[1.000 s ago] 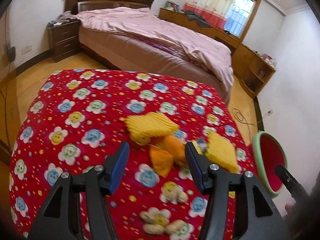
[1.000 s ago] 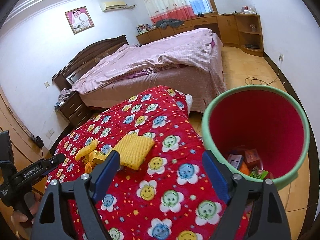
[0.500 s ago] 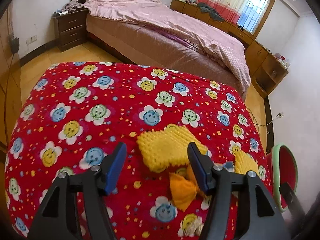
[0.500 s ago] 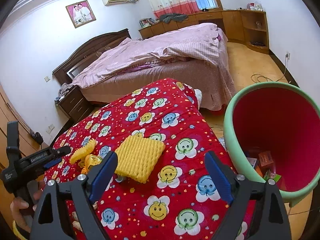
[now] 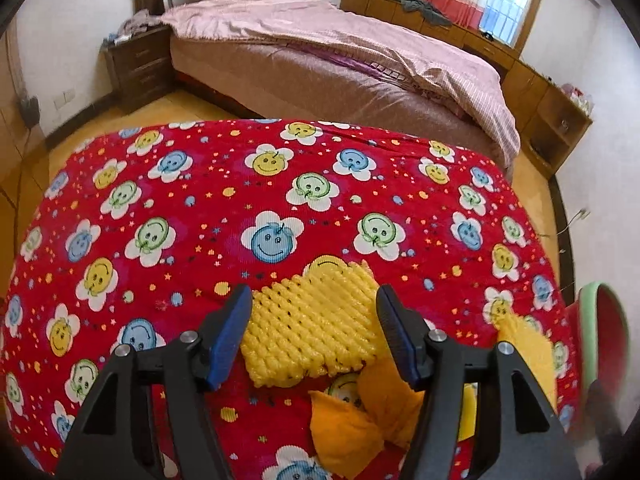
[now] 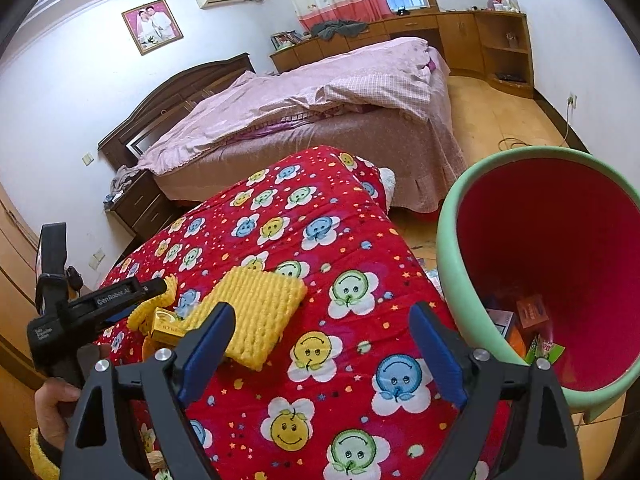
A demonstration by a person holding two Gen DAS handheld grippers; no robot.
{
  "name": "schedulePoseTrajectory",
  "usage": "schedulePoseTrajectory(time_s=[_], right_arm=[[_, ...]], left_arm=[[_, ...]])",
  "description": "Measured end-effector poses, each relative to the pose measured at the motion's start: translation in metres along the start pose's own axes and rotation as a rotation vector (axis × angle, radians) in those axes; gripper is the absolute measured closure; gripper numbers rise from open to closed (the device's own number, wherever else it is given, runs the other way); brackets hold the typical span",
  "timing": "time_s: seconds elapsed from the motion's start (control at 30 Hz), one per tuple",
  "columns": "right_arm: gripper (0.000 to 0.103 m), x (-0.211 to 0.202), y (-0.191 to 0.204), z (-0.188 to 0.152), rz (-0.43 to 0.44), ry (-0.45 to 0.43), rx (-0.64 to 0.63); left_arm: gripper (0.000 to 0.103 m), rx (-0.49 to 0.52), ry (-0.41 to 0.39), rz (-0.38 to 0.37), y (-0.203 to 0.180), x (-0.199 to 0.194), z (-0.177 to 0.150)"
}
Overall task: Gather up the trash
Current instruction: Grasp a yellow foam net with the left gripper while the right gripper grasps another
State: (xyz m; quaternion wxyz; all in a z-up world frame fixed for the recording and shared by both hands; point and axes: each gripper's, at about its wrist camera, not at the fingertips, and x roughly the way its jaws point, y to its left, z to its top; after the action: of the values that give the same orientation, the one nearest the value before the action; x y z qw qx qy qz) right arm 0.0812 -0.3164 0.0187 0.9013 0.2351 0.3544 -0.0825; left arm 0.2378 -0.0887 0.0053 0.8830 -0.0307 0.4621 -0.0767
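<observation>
A yellow foam net [image 5: 312, 340] lies on the red flowered cloth [image 5: 200, 208], and my left gripper [image 5: 312, 312] stands open astride it, blue pads close to its two sides. Orange scraps [image 5: 344, 428] lie just behind the net, partly under the fingers. A second yellow foam net [image 6: 256, 316] lies nearer the green-rimmed red bin [image 6: 452, 240]. My right gripper [image 6: 320, 320] is open over bare cloth, with that net at its left pad. In the right wrist view the left gripper [image 6: 148, 296] hangs over the first net [image 6: 154, 308] and a gold wrapper [image 6: 166, 322].
The bin stands off the table's right edge and holds several small boxes [image 6: 528, 312]. A bed with a pink cover [image 5: 340, 48] lies beyond the table, a nightstand [image 5: 140, 64] to its left, and wooden cabinets [image 6: 480, 36] line the far wall. A hand [image 6: 52, 400] holds the left gripper.
My left gripper moved forward and down from over the orange scraps, so the foam net now lies between its slightly wider fingers. The right gripper sank a little toward the cloth.
</observation>
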Motion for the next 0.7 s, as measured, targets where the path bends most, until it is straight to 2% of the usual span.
schedulePoseTrajectory(time_s=[0.23, 0.37, 0.47, 0.53, 0.63, 0.7], right_arm=[[0.013, 0.003, 0.001, -0.002, 0.010, 0.005, -0.001], [0.013, 0.003, 0.001, -0.003, 0.010, 0.007, 0.000], [0.013, 0.002, 0.003, -0.004, 0.013, 0.011, 0.000], [0.013, 0.002, 0.005, -0.005, 0.013, 0.011, -0.004], [0.013, 0.001, 0.008, -0.006, 0.014, 0.011, -0.010], [0.013, 0.001, 0.010, -0.005, 0.014, 0.012, -0.014]], left_arm=[[0.039, -0.007, -0.013, 0.010, 0.004, -0.001, -0.005], [0.039, -0.025, -0.008, -0.015, 0.003, -0.002, -0.006], [0.039, -0.006, 0.013, -0.048, -0.003, -0.003, -0.006], [0.040, 0.008, 0.015, -0.042, -0.005, -0.003, -0.006], [0.051, 0.023, 0.009, -0.024, -0.005, -0.003, -0.008], [0.064, 0.019, 0.004, -0.017, -0.001, -0.005, -0.008]])
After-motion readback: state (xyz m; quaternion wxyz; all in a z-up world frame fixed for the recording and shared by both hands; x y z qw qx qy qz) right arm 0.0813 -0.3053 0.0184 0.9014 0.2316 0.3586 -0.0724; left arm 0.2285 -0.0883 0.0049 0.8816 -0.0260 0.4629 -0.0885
